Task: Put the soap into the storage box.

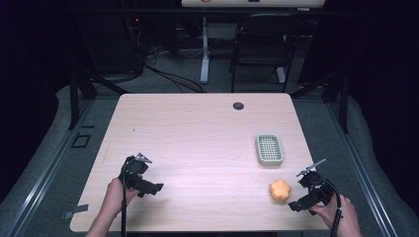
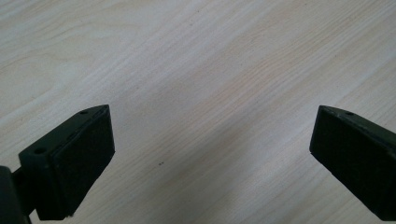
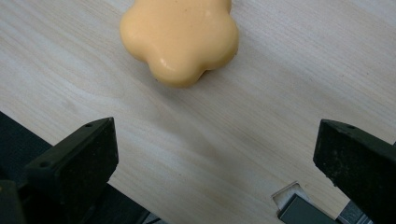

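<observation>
An orange flower-shaped soap (image 1: 279,190) lies on the wooden table (image 1: 197,128) near its front right corner. My right gripper (image 1: 295,204) sits just right of it, low over the table edge, open and holding nothing. In the right gripper view the soap (image 3: 180,37) lies ahead of the wide-apart jaws, apart from them. A pale green slotted soap dish (image 1: 269,149) rests a little beyond the soap. My left gripper (image 1: 154,189) hovers at the front left, open, with bare wood (image 2: 210,116) between its jaws.
A small dark round grommet (image 1: 238,105) sits in the table's far edge. Behind the table stand a black chair (image 1: 262,47) and a white desk leg (image 1: 204,49) with cables on the floor. The near table edge (image 3: 70,154) runs under the right gripper.
</observation>
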The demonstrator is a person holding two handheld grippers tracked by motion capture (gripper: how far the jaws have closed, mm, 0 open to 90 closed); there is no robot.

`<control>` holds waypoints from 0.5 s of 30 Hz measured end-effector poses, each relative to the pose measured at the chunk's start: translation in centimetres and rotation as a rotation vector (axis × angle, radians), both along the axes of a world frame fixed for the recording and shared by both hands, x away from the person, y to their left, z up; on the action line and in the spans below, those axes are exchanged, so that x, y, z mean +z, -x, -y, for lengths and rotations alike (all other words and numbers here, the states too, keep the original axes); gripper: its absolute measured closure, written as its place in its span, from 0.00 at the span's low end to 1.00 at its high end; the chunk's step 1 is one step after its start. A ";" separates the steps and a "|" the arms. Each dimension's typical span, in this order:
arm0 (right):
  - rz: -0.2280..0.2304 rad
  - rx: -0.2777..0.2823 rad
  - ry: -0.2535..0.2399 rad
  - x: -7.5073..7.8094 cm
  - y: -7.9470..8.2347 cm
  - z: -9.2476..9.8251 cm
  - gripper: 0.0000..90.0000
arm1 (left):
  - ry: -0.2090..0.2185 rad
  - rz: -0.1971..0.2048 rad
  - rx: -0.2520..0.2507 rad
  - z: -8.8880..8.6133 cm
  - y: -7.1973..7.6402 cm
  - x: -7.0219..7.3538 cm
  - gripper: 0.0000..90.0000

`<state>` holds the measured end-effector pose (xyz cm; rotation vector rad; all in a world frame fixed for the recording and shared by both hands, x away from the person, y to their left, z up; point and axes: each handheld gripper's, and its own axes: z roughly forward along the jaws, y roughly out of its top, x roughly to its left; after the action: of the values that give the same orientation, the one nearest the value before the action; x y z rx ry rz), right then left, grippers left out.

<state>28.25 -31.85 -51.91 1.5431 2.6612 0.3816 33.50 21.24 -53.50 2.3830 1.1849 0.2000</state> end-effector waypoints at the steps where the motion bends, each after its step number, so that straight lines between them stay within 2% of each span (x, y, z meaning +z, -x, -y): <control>1: -0.005 0.012 0.014 0.1 0.0 0.1 0.00 | -0.001 0.000 -0.001 0.0 0.0 0.0 0.00; 6: 0.002 0.008 0.003 0.0 -0.1 0.0 0.00 | 0.004 0.001 -0.001 0.0 0.0 0.0 0.00; 9: 0.001 0.022 0.024 0.1 -0.2 -0.1 0.00 | 0.009 0.002 -0.001 0.0 0.0 0.1 0.00; 11: 0.001 0.020 0.012 0.2 -0.2 -0.3 0.00 | 0.009 0.000 -0.003 0.0 0.0 0.0 0.00; 15: 0.001 0.032 0.017 0.4 -0.2 -0.5 0.00 | 0.009 0.002 -0.004 0.0 0.0 0.0 0.00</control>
<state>28.49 -31.35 -51.54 1.4969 2.6837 0.3597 33.45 21.25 -53.45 2.3770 1.1777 0.1954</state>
